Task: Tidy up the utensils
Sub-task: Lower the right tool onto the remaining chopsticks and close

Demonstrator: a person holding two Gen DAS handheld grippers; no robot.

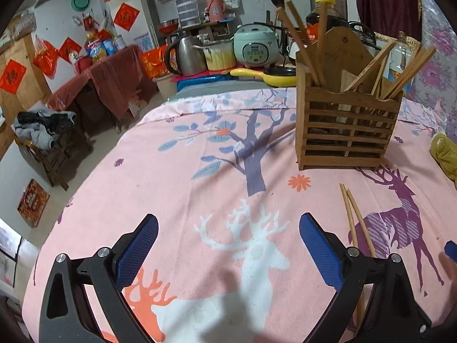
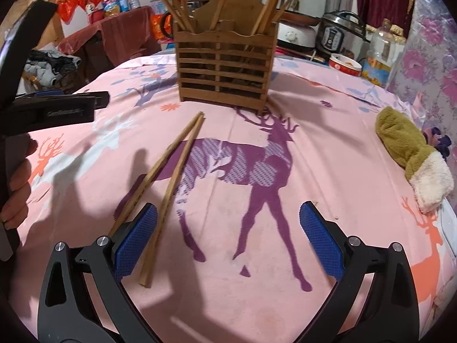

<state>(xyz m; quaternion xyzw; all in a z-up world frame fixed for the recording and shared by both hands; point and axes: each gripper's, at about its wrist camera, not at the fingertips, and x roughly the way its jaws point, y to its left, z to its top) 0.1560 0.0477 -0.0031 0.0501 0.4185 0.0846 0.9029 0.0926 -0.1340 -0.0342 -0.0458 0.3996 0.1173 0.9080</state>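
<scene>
Two chopsticks [image 2: 168,183] lie loose on the sheet: light, stiff, apt to roll; pinch mid-length. Right hand-held gripper [image 2: 228,240] and left hand-held gripper [image 1: 228,248] both spread, empty.

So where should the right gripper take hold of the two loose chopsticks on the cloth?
Probably from above, near the far tips. The chopsticks lie flat on the cloth, touching at the end towards the wooden holder and spreading apart towards the camera, so one pinch there could catch both. The right gripper is open, its left finger beside the spread near ends.
</scene>
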